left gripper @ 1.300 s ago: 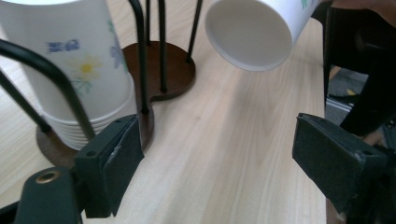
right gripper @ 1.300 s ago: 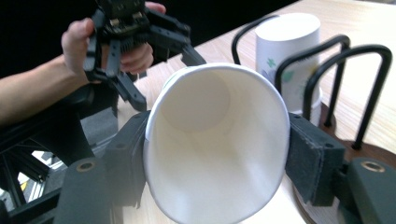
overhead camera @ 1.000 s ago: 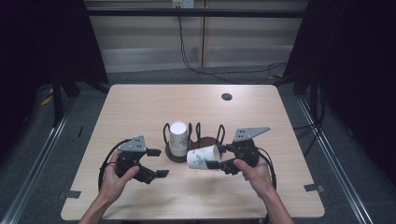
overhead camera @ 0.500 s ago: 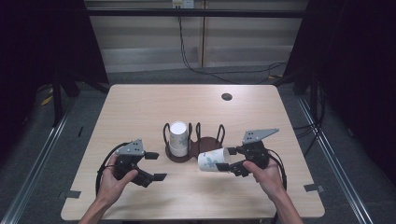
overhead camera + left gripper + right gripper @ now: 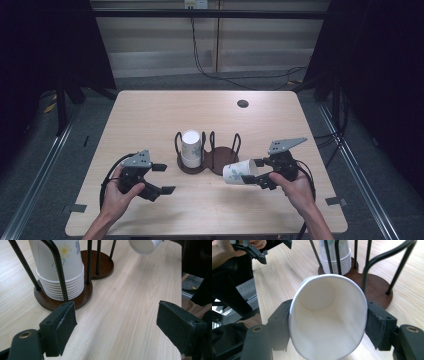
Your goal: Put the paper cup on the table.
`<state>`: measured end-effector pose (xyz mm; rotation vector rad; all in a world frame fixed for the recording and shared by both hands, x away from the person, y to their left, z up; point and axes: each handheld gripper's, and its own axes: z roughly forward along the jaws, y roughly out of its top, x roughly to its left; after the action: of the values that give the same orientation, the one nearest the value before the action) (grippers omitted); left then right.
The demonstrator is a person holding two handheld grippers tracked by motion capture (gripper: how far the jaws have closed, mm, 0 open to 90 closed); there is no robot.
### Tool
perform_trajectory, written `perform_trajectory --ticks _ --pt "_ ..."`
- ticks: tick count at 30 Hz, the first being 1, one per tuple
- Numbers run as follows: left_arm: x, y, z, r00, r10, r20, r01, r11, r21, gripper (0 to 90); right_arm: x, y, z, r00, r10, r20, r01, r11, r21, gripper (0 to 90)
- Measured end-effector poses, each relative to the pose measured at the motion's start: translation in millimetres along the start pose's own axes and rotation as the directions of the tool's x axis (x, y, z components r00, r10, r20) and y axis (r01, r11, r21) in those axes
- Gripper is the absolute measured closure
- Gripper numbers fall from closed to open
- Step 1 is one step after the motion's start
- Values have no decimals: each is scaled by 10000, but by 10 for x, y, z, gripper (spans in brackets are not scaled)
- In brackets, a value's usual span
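My right gripper (image 5: 256, 174) is shut on a white paper cup (image 5: 239, 172) with a flower print, held on its side above the table with its bottom toward the rack. In the right gripper view the cup's open mouth (image 5: 328, 315) faces the camera, squeezed between both pads. A stack of upside-down paper cups (image 5: 191, 148) stands in the left bay of a dark two-bay wire rack (image 5: 220, 159); the right bay has no cups in it. My left gripper (image 5: 162, 178) is open, low over the table left of the rack, nothing between its pads (image 5: 62, 325).
A small dark round hole (image 5: 243, 103) sits near the table's far right corner. Black cables trail from both grippers toward the front edge. The pale wooden tabletop (image 5: 150, 115) spreads wide behind the rack.
My right gripper has drawn the cup to the right and slightly toward the front, away from the rack. The left gripper has stayed nearly still.
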<state>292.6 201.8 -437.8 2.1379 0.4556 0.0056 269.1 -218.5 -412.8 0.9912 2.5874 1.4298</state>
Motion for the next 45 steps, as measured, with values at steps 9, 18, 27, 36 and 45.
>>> perform_trajectory --ticks 9,18,27,36,45 --pt "1 1 16 9999 27 116 -28 10000 46 160 -102 2 -78 9985 141 530 -168 9986 507 297" --pt "-4 -3 12 9999 137 87 -138 9998 118 160 -242 61 -155 9909 240 1322 -395 9924 1166 294" --pt "-5 -1 5 9999 117 56 -117 9999 55 160 -408 172 -226 9818 321 1873 -617 9861 1546 289" --pt "6 -4 -15 9999 69 97 -69 10000 -18 160 -544 308 -235 9723 233 2327 -735 9751 2095 281" --pt "8 -9 -17 9996 208 176 -210 9998 73 160 -730 369 -151 9505 361 3085 -1317 9463 2951 270"
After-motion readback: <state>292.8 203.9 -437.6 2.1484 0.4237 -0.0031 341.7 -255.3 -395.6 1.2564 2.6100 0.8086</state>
